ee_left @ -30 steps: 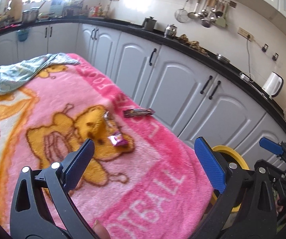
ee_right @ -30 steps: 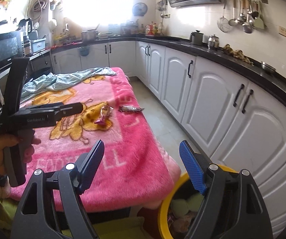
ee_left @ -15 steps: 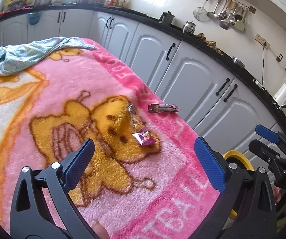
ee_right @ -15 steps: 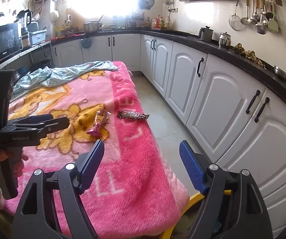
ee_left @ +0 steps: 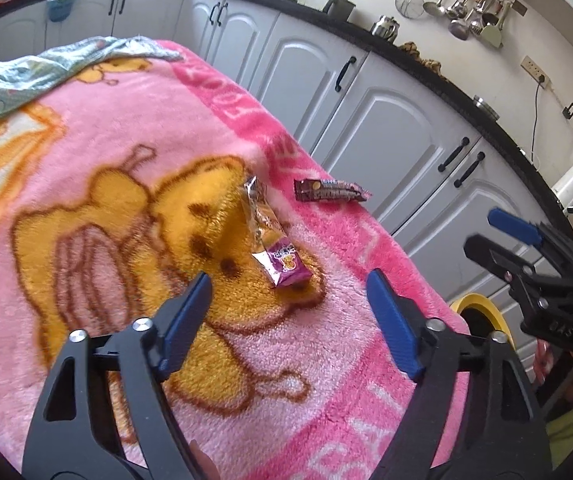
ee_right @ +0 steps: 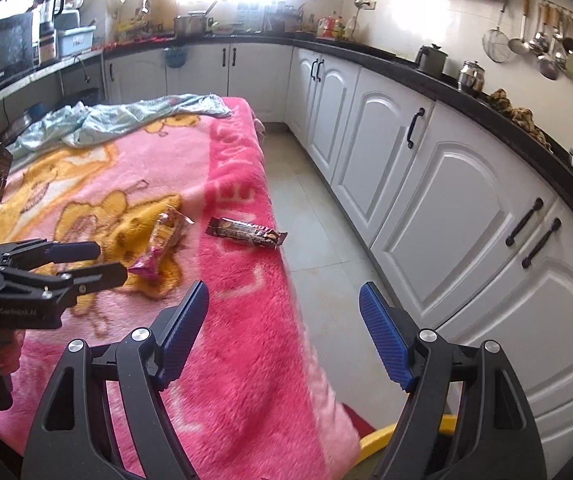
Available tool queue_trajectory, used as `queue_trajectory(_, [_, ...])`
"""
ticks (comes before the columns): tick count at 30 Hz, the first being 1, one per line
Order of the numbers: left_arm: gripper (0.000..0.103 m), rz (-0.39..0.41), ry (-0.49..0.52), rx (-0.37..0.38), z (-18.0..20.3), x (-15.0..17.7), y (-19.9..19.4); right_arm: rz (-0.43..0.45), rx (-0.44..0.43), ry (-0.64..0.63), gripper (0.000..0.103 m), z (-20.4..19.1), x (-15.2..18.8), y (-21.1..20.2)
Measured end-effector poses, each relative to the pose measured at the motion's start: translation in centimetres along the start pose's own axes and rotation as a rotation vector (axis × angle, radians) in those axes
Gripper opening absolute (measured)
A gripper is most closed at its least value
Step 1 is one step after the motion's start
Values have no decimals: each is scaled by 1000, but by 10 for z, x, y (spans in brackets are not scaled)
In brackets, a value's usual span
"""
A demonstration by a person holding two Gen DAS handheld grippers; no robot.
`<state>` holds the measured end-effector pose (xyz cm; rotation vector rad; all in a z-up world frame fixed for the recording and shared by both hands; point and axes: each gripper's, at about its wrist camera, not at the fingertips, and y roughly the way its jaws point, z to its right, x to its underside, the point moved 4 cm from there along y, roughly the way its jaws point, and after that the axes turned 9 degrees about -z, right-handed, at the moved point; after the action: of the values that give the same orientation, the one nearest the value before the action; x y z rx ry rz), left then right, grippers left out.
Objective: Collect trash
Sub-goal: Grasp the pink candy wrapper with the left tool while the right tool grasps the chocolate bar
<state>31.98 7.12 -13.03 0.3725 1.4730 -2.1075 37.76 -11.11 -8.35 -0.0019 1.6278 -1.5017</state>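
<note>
A purple and clear snack wrapper (ee_left: 272, 236) lies on the pink blanket (ee_left: 126, 128), on the yellow bear print. A brown chocolate bar wrapper (ee_left: 328, 191) lies beyond it near the blanket's right edge. My left gripper (ee_left: 288, 304) is open and empty, hovering just short of the snack wrapper. My right gripper (ee_right: 284, 320) is open and empty, over the blanket's right edge. In the right wrist view the snack wrapper (ee_right: 162, 242) and the bar wrapper (ee_right: 246, 233) lie ahead, and the left gripper (ee_right: 98, 262) reaches in from the left. The right gripper (ee_left: 498, 236) shows at the right of the left wrist view.
A yellow-rimmed trash bin (ee_left: 480, 312) stands on the floor off the blanket's near right corner; its rim (ee_right: 382, 438) shows low in the right wrist view. A crumpled pale green cloth (ee_right: 126, 118) lies at the blanket's far end. White cabinets (ee_right: 426, 184) line the right side.
Both grippers have moved forward over the blanket toward the two wrappers. The trash bin has slipped down and back in both views. Both grippers stay open.
</note>
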Motion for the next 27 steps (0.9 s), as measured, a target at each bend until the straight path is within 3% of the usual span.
queue_trajectory(10, [48,-48,-16,-9,-1,-10,28,-58,-19,-140,75,-4,-43,54])
queue_trajectory(21, [22,-71,-26,-4,-15,-15,34,-189,-53,-332,73,-28,-71,114])
queue_trajectory(27, [20,-70,-21,14,-17,-14,34,-253,-75,-384,51,-36,-69,136])
